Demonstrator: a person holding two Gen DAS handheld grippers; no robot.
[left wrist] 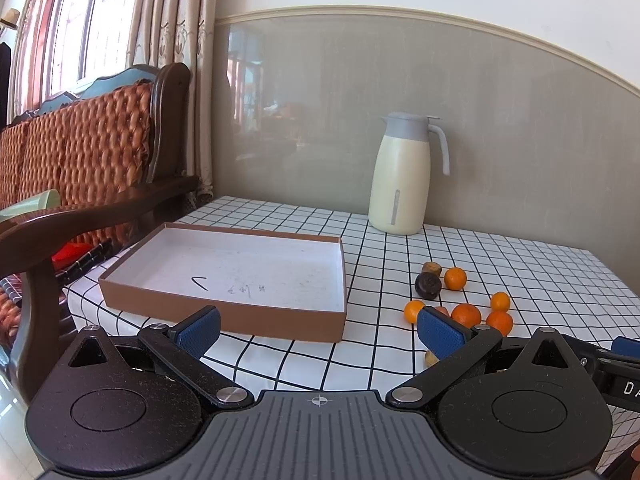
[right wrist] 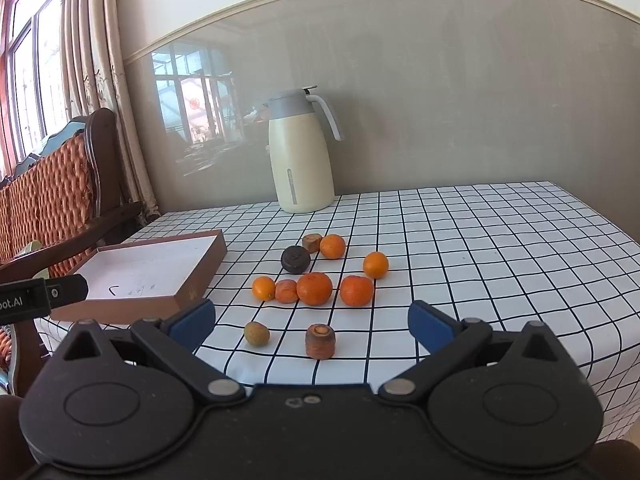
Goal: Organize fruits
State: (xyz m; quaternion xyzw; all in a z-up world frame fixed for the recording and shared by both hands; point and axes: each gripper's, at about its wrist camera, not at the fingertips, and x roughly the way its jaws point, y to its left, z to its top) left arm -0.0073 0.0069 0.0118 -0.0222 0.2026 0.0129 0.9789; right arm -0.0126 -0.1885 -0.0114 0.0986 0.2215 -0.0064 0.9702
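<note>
Your right tool, spread wide and empty like the left tool, could knock the carrot stub off the worktop's near edge if lowered carelessly.

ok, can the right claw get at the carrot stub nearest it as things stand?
Probably yes. The right claw is open and the carrot stub stands upright between its fingers' line, apart from the small green fruit beside it. Nothing lies in front of it on the tablecloth.
</note>
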